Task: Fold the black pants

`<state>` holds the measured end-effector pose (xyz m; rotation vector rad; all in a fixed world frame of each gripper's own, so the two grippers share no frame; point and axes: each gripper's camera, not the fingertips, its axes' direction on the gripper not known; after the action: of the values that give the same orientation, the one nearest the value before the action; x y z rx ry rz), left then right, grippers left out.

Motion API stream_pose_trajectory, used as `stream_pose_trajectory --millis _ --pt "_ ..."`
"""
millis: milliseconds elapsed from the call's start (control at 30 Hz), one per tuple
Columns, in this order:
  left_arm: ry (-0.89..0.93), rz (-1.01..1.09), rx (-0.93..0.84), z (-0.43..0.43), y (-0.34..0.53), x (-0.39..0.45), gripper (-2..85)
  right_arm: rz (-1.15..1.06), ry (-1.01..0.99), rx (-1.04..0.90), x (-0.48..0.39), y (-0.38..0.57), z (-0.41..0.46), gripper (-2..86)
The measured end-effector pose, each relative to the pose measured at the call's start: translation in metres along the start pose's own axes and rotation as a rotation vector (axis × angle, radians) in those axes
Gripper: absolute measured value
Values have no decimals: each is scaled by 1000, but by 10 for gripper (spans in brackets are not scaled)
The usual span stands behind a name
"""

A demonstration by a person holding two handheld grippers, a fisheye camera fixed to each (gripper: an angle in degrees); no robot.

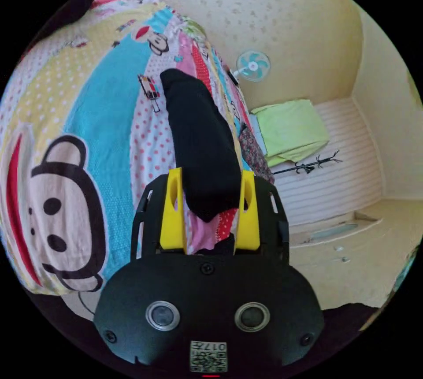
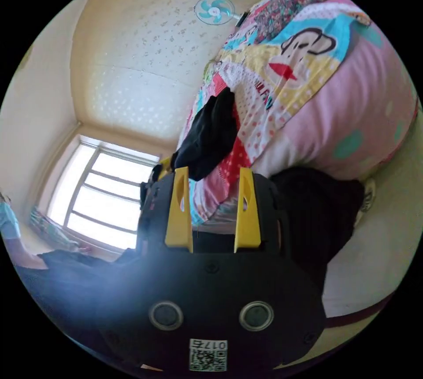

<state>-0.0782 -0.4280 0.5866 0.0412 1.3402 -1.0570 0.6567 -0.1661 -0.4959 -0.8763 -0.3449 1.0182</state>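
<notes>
The black pants (image 1: 200,141) lie as a long narrow strip on the cartoon-print bedspread (image 1: 101,101) in the middle of the left gripper view, seemingly already folded lengthwise, so the crosswise folds look still to do. The left hand-held gripper (image 1: 210,209) stands wide open, its jaws either side of the strip's near end without pressing it. The right hand-held gripper (image 2: 213,209) is open and empty, the pants (image 2: 207,136) just above it.
</notes>
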Motion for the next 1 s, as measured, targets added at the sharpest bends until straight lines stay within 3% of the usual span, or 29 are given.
stream_pose_trajectory --millis 100,333,500,567,633,700,867,1000 --pt "12 -111 -16 21 3 -18 129 86 -165 -15 11 -10 8 191" --pt "-3 12 -187 19 36 24 65 349 -359 -107 44 -29 60 245" --pt "9 135 -228 -8 119 86 64 305 -646 -125 48 -38 87 157" --pt "-9 217 -183 -27 136 105 65 147 -612 -141 26 -48 77 132" --pt "15 310 -175 -38 140 121 73 -144 -499 -139 -15 -77 57 118" --pt "11 385 -169 -42 133 132 105 -265 -462 -130 -32 -108 47 113" --pt "-35 417 -131 -51 108 145 133 -388 -341 77 -32 -191 -18 115" --pt "-107 352 -101 -63 99 118 156 -296 -15 233 32 -235 -103 154"
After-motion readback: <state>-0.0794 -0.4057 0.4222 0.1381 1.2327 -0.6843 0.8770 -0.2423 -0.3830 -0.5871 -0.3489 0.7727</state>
